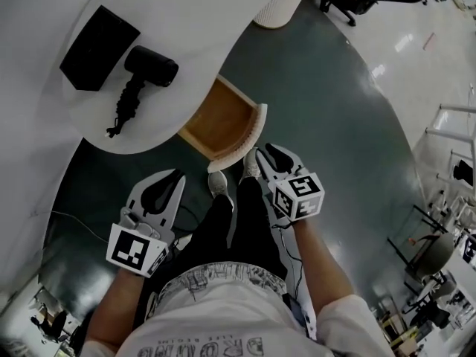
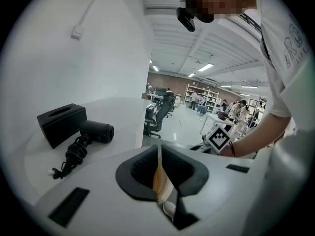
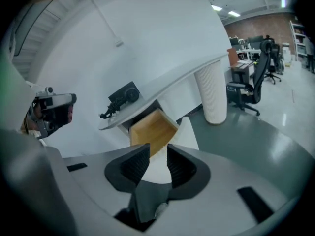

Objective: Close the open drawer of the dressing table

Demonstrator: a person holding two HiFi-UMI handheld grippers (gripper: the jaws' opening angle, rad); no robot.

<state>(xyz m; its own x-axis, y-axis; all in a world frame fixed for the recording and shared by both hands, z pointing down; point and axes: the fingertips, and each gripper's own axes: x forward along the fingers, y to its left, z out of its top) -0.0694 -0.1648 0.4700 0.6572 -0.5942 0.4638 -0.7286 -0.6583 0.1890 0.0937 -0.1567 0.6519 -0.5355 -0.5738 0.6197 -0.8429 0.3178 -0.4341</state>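
Open drawer, wood inside, jutting from under the white counter with its back hidden beneath the top; right tool spread and empty close by the curved white front, contact unclear; left tool nearby, pressed almost together, pinching nothing.

Only letters: person's white shirt, big print upside down, looks like "DRO", rest cut off. Left marker cube & right marker cube: black-white squares, no words.
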